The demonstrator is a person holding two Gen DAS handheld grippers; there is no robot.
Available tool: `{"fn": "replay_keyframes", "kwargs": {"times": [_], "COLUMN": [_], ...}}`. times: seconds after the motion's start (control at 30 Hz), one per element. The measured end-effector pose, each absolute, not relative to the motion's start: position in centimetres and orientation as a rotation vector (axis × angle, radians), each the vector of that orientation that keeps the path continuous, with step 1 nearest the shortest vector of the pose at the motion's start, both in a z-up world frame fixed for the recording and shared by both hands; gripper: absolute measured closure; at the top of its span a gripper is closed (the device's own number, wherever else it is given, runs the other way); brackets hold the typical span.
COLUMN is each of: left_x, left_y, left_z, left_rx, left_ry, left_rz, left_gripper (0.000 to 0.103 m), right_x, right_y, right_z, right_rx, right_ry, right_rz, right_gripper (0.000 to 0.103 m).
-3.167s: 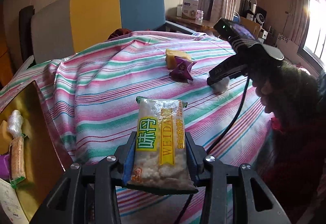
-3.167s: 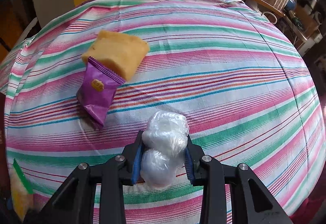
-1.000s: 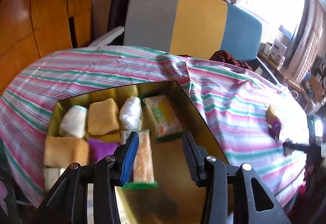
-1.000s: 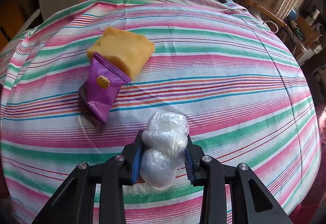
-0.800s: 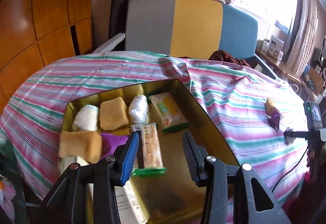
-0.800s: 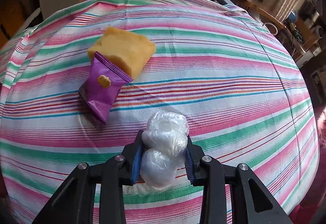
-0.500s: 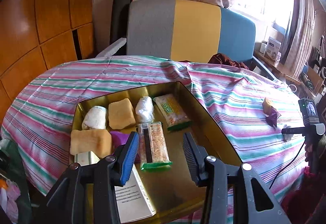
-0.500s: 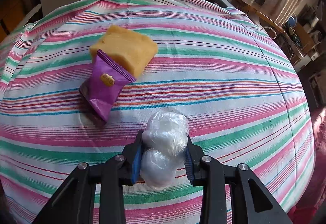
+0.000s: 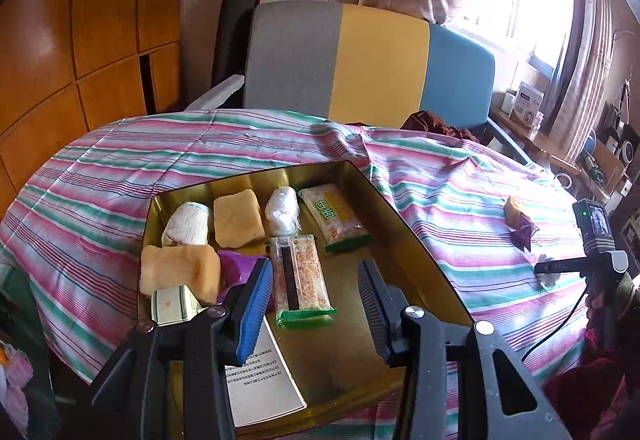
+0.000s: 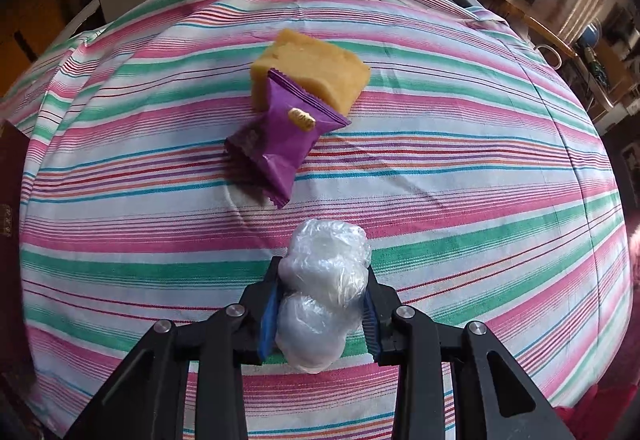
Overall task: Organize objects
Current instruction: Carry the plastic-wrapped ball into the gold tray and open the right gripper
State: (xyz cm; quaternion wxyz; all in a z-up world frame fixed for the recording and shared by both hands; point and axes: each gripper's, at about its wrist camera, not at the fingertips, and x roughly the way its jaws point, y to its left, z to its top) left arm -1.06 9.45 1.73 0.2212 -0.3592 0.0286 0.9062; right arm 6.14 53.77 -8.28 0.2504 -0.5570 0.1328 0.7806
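My left gripper (image 9: 314,280) is open and empty above a gold tin (image 9: 404,228) on the striped tablecloth. In the tin lie a yellow-labelled rice snack packet (image 9: 334,217), a green-edged cracker packet (image 9: 300,280), two yellow cakes (image 9: 238,217), a white wrapped roll (image 9: 186,226), a clear-wrapped snack (image 9: 282,209) and a purple wrapper (image 9: 236,264). My right gripper (image 10: 322,272) is shut on a clear plastic-wrapped white snack (image 10: 326,264) just above the cloth. Beyond it a yellow cake (image 10: 312,73) lies on the cloth with a purple packet (image 10: 280,143) leaning against it.
A paper leaflet (image 9: 260,380) and a small box (image 9: 172,304) lie at the tin's near end. A grey, yellow and blue chair (image 9: 360,59) stands behind the table. In the left wrist view the right hand's device (image 9: 596,240) shows at the table's right edge.
The rice snack packet once held in my left gripper now lies in the tin. That gripper has drawn back, showing more of the tin. My right gripper shifted left, still gripping the wrapped snack.
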Motion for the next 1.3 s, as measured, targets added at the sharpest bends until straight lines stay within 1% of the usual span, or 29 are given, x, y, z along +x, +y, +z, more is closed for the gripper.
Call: {"fn": "replay_keyframes", "kwargs": {"times": [0.17, 0.37, 0.53, 0.73, 0.87, 1.0, 1.1, 1.23, 1.3], "left_x": [-1.4, -1.9, -3.1, -4.1, -4.4, -4.5, -4.6, -4.7, -4.7], "left_y": [8.6, 6.0, 2.6, 0.0, -0.5, -0.4, -0.4, -0.2, -0.1], "left_z": [1.7, 2.5, 3.4, 3.5, 3.1, 2.6, 2.2, 1.8, 1.6], "left_rx": [-1.001, -0.983, -0.987, -1.001, -1.019, -1.042, -1.059, -1.073, -1.079], "left_ry": [0.044, -0.055, -0.152, -0.204, -0.214, -0.213, -0.21, -0.208, -0.205], "left_rz": [2.5, 2.528, 2.598, 2.654, 2.657, 2.644, 2.635, 2.628, 2.628], "left_gripper": [0.058, 0.058, 0.058, 0.058, 0.058, 0.058, 0.058, 0.058, 0.058], "right_x": [6.7, 6.3, 4.8, 2.3, 0.5, -1.4, -2.4, -3.1, -3.0], "right_y": [52.5, 49.3, 43.7, 34.0, 28.0, 23.3, 20.6, 18.8, 18.3], "right_z": [-7.0, -4.2, -1.6, 0.8, 0.3, -1.8, -3.9, -6.3, -6.6], "right_rx": [-1.464, -1.393, -1.341, -1.35, -1.432, -1.571, -1.668, -1.756, -1.778], "right_ry": [0.399, 0.405, 0.391, 0.324, 0.28, 0.244, 0.212, 0.217, 0.232], "right_rz": [2.17, 2.318, 2.503, 2.78, 2.903, 2.948, 2.947, 2.925, 2.939], "right_gripper": [0.068, 0.068, 0.068, 0.068, 0.068, 0.067, 0.066, 0.066, 0.062]}}
